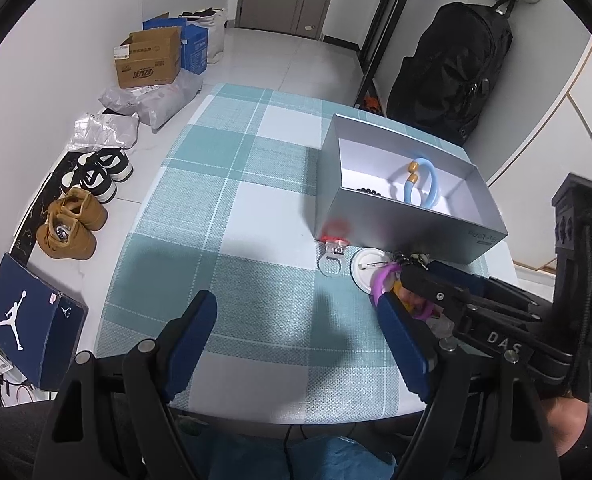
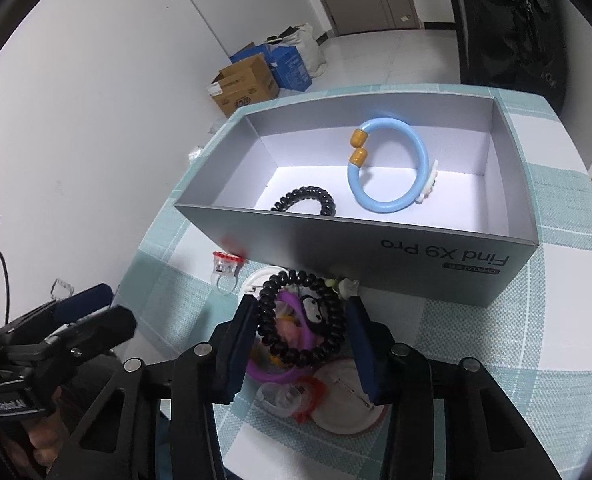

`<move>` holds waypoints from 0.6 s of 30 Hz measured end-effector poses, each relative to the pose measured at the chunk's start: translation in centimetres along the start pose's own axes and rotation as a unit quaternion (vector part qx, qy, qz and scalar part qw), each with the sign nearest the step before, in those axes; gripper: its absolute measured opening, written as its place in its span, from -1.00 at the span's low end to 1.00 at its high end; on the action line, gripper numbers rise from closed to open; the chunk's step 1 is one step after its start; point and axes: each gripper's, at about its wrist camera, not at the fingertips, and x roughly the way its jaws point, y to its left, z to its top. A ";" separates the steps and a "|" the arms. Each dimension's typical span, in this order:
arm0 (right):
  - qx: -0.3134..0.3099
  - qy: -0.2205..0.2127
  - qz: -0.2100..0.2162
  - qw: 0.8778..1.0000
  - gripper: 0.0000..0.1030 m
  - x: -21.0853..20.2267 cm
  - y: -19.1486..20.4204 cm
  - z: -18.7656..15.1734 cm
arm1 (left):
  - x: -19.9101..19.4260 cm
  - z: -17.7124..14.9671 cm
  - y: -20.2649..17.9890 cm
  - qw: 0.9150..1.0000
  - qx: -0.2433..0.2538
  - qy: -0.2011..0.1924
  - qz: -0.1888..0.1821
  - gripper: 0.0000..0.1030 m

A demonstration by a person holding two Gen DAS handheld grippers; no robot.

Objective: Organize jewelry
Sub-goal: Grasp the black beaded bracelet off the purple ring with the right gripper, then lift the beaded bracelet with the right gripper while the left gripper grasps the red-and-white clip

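A grey open box (image 2: 376, 240) (image 1: 396, 232) holds a light-blue bracelet (image 2: 392, 164) (image 1: 422, 182) and a black coil hair tie (image 2: 308, 200). In front of it lies a pile: a black coil band (image 2: 300, 316), a purple bracelet (image 2: 272, 372) (image 1: 382, 280), white round badges (image 1: 366, 268) and a clear ring with a red top (image 2: 226, 266) (image 1: 334, 250). My right gripper (image 2: 300, 312) is open, with its fingers on either side of the black coil band. My left gripper (image 1: 296, 312) is open and empty over the cloth, left of the pile.
The table has a teal checked cloth (image 1: 256, 200). On the floor at the left are shoes (image 1: 76, 220), a dark shoebox (image 1: 32, 320) and cardboard boxes (image 1: 148, 60). A black bag (image 1: 456, 60) hangs behind the table.
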 end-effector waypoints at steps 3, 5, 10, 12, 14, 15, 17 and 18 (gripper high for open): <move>0.002 -0.009 0.013 1.000 -0.18 -0.4 0.0 -0.1 | 0.2 -0.1 -0.2 1.000 0.004 0.003 0.003 0.54; 0.001 -0.015 0.021 1.000 -0.22 -0.8 0.1 -0.2 | 0.4 -0.1 -0.3 1.000 0.005 0.005 0.005 0.54; 0.007 -0.024 0.040 0.999 -0.27 -1.8 -0.4 -0.3 | 0.9 -0.1 -0.5 1.000 0.005 0.011 0.007 0.54; 0.010 -0.031 0.045 0.998 -0.27 -2.2 -0.6 -0.3 | 1.0 -0.1 -0.7 1.000 0.006 0.011 0.007 0.54; 0.012 -0.040 0.056 0.998 -0.27 -2.9 -0.8 -0.3 | 1.1 -0.1 -1.0 1.000 0.008 0.013 0.001 0.54; 0.013 -0.045 0.060 0.997 -0.27 -3.2 -0.9 -0.2 | 1.2 -0.2 -1.2 1.000 0.010 0.015 -0.006 0.54; 0.014 -0.056 0.070 0.996 -0.27 -4.0 -1.1 -0.2 | 1.3 -0.2 -1.6 0.999 0.011 0.021 -0.023 0.54; 0.014 -0.062 0.073 0.995 -0.27 -4.4 -1.1 -0.2 | 1.5 -0.2 -1.9 0.999 0.010 0.026 -0.040 0.54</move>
